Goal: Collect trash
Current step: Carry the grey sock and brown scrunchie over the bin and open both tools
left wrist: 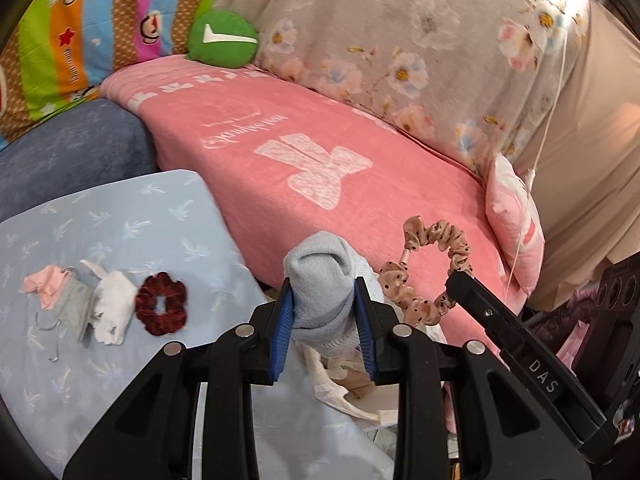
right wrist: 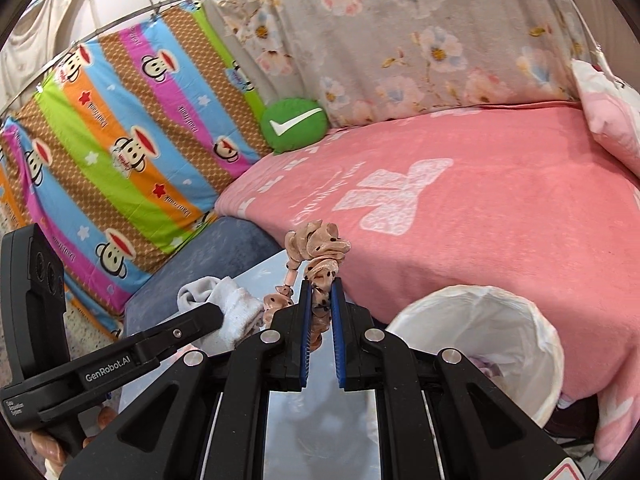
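My left gripper (left wrist: 323, 294) is shut on a rolled light grey sock (left wrist: 320, 268), held up over the edge of the pale blue table (left wrist: 120, 220). In the right wrist view the same sock (right wrist: 236, 308) shows at the left, in the left gripper (right wrist: 214, 314). My right gripper (right wrist: 321, 286) is shut on a beige dotted scrunchie (right wrist: 320, 248), which hangs in a loop (left wrist: 424, 268) off the right gripper (left wrist: 456, 280) in the left wrist view. A bin with a white liner (right wrist: 492, 344) stands low on the right, against the pink blanket.
On the blue table lie a dark red scrunchie (left wrist: 161, 305), a white cloth (left wrist: 114, 308) and a pink-and-grey piece (left wrist: 60, 296). Behind is a pink blanket (left wrist: 320, 152), a green check-mark cushion (left wrist: 222, 38), a floral cover (left wrist: 400, 20) and a pink pillow (left wrist: 516, 224).
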